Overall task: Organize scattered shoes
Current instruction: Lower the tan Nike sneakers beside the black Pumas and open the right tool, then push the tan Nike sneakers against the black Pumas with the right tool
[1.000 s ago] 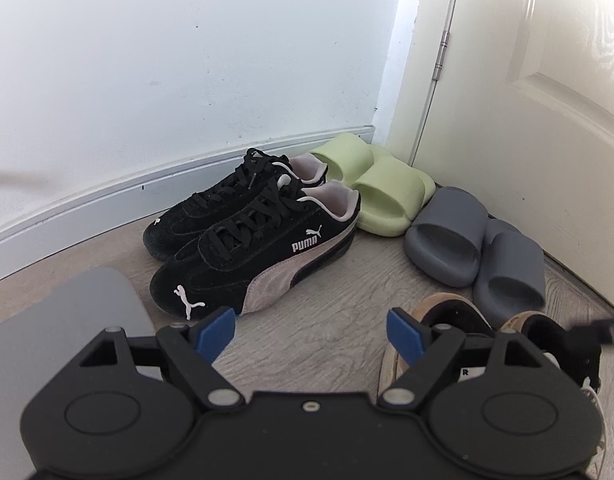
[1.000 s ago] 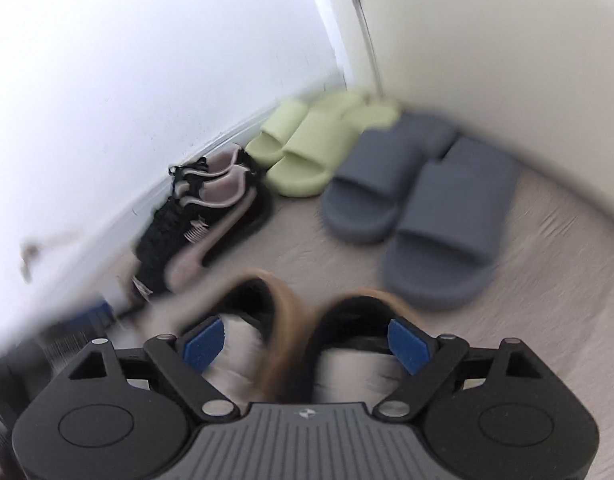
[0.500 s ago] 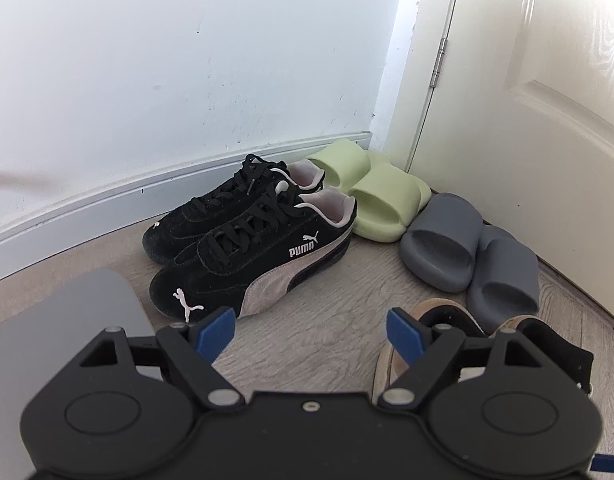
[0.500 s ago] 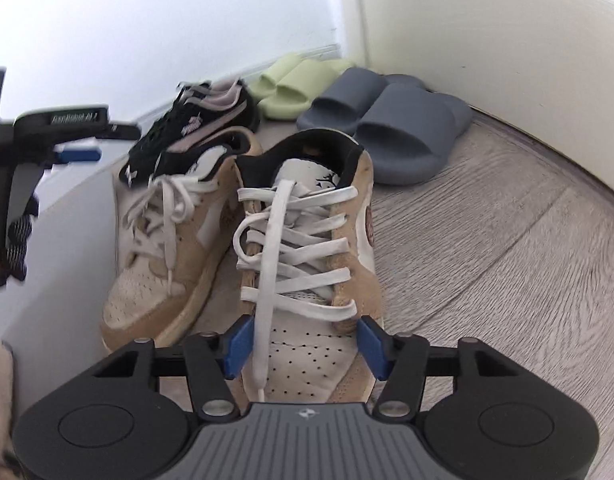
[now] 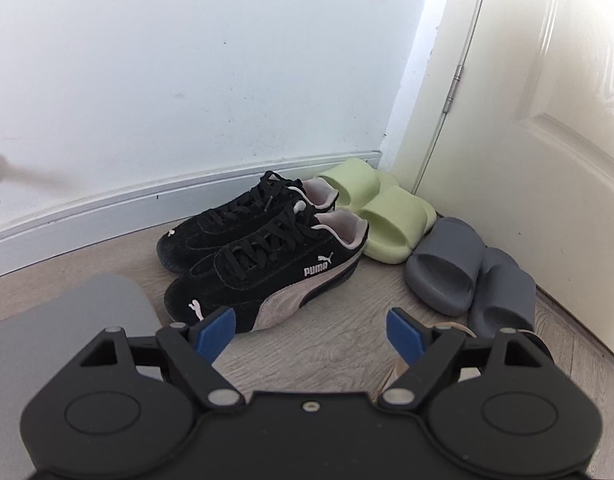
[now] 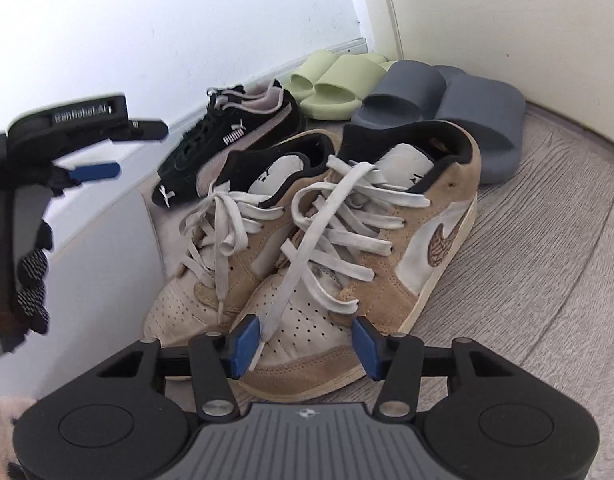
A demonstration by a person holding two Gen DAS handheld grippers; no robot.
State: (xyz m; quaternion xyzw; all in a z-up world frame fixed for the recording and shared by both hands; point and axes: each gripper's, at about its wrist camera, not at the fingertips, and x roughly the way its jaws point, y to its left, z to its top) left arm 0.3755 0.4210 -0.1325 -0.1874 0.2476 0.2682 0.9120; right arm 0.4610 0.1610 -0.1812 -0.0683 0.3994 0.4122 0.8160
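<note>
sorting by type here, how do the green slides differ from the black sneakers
The green slides are open-toed with one wide smooth strap; the black sneakers are closed and laced. The slides are plain pale green; the sneakers are black with a pinkish side stripe and lining. Both stand as neat pairs, side by side along the baseboard.

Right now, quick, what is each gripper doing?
Left gripper: open, holding nothing, above bare wooden floor.
Right gripper: its blue pads sit either side of the tan suede sneaker's white toe; a firm grip cannot be told.

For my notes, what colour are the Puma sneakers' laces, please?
Black laces, clearest in the left wrist view.
</note>
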